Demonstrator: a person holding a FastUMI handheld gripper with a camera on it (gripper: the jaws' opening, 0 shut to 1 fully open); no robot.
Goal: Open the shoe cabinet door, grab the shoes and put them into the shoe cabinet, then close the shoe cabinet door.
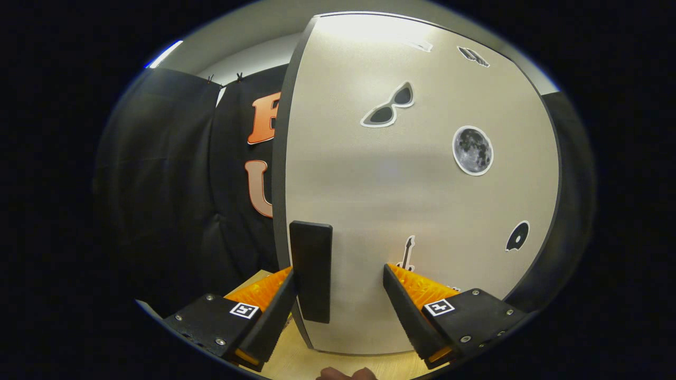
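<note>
The cabinet door (422, 174) looks smooth, faintly sheened laminate, with glossy stickers (472, 150). Its handle (311, 272) reads matt plastic. Pale wood-grain table (296, 359) at the bottom; the gripper (340, 309) fingers, spread wide, show ribbed pads.

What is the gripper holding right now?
Nothing is clamped yet. The gripper is open, with the cabinet door's black handle between its fingers, close against one finger; the other finger stands apart from it.

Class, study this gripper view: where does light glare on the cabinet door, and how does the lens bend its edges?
Gripper view: glare washes out the top of the cabinet door; fisheye bows its straight edges outward; the gripper is open, fingers either side of the dark handle.
</note>
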